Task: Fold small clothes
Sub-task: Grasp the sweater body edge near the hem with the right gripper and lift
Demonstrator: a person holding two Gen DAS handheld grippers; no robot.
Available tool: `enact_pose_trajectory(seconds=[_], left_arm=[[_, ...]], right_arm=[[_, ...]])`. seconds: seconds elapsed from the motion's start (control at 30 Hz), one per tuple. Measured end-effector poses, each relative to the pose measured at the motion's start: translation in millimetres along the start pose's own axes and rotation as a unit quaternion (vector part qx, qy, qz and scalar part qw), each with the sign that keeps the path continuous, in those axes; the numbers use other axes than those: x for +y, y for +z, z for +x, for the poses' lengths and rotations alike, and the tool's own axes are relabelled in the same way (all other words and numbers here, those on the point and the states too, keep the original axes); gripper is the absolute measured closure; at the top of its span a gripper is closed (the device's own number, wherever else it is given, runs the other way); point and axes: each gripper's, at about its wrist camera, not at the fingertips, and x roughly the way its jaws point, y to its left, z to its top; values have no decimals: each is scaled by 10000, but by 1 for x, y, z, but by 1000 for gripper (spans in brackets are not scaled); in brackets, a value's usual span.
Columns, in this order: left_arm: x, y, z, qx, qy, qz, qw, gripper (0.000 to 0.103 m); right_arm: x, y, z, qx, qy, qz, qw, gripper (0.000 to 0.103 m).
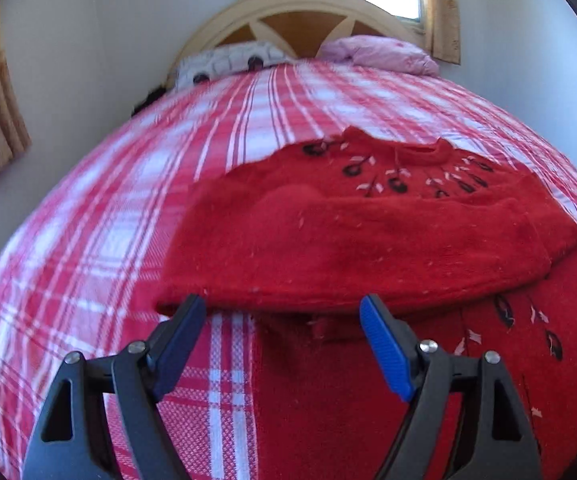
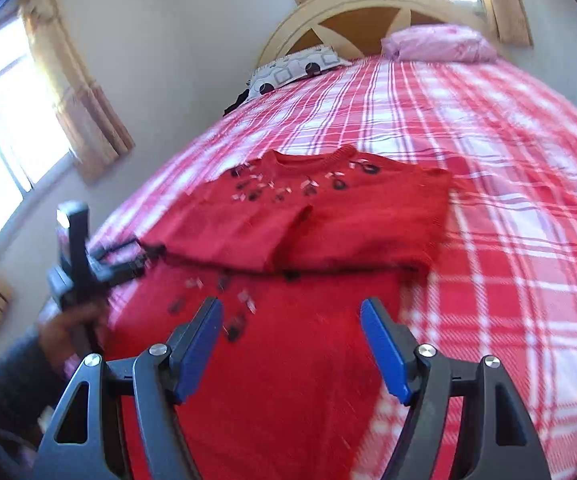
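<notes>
While your left gripper [image 1: 284, 312] and right gripper [image 2: 292, 316] both hang spread and empty, red sweater [image 2: 288, 320] lies on plaid bedspread [image 2: 508, 200], sleeves [image 1: 348, 248] folded across chest; you've yet to fold the body up.

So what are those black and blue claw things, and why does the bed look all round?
Those claws are grippers, tools a person holds, one in each hand. Each carries a wide-eyed camera that bends the picture. One picture looks along the left gripper, the other along the right gripper. Both stand open, holding nothing. On the checked bedspread lies a red sweater with its sleeves folded in. In the right picture you also see the person's hand holding the left gripper.
</notes>
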Motion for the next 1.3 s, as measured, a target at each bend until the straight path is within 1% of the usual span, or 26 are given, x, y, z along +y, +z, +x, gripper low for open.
enact_pose_trajectory(seconds=[0.1, 0.13, 0.17, 0.23, 0.27, 0.33, 0.4, 0.47, 0.53, 0.67, 0.73, 0.8, 0.87, 0.9, 0.93, 1.03, 1.17, 1.3], left_arm=[[8, -2, 5, 66, -124, -309, 9994, 20], [9, -3, 6, 97, -114, -362, 9992, 16], [10, -5, 8, 141, -97, -405, 9990, 14], [9, -7, 12, 221, -134, -468, 9986, 13], [11, -8, 13, 247, -121, -511, 9983, 10], [14, -9, 13, 186, -137, -607, 9979, 9], [18, -9, 9, 67, -289, -658, 9974, 9], [24, -10, 6, -32, -461, -762, 9960, 3], [30, -12, 5, -76, -571, -935, 9940, 1], [33, -12, 14, 165, -589, -1072, 9924, 1], [32, -12, 20, 304, -585, -1046, 9923, 1], [29, -12, 24, 404, -572, -990, 9926, 1], [28, -13, 23, 389, -518, -949, 9934, 1], [28, -13, 23, 386, -491, -934, 9937, 1], [28, -13, 23, 390, -472, -940, 9937, 0], [30, -15, 23, 396, -460, -991, 9932, 0], [30, -14, 25, 438, -414, -968, 9935, 0], [29, -14, 25, 463, -381, -948, 9937, 0]], right_arm=[[0, 20, 20, 201, 251, 366, 9988, 31], [1, 26, 30, 290, 323, 479, 9979, 31], [2, 30, 39, 372, 383, 568, 9970, 32], [2, 35, 55, 474, 405, 728, 9954, 42], [2, 38, 65, 518, 362, 792, 9949, 42], [1, 42, 78, 560, 340, 916, 9936, 43], [0, 45, 92, 650, 385, 1054, 9915, 43], [-2, 47, 100, 659, 436, 1165, 9900, 43], [-2, 49, 107, 684, 454, 1218, 9892, 43], [0, 49, 124, 849, 464, 1321, 9865, 43], [1, 47, 130, 891, 394, 1318, 9865, 48], [3, 44, 138, 944, 365, 1312, 9862, 51], [6, 44, 146, 1031, 362, 1294, 9856, 66], [8, 44, 149, 1088, 370, 1271, 9852, 84], [11, 44, 152, 1130, 347, 1222, 9854, 95], [18, 51, 146, 992, 273, 1012, 9895, 97], [34, 71, 114, 534, 127, 523, 9971, 97], [43, 90, 84, 139, -50, 183, 9997, 98]])
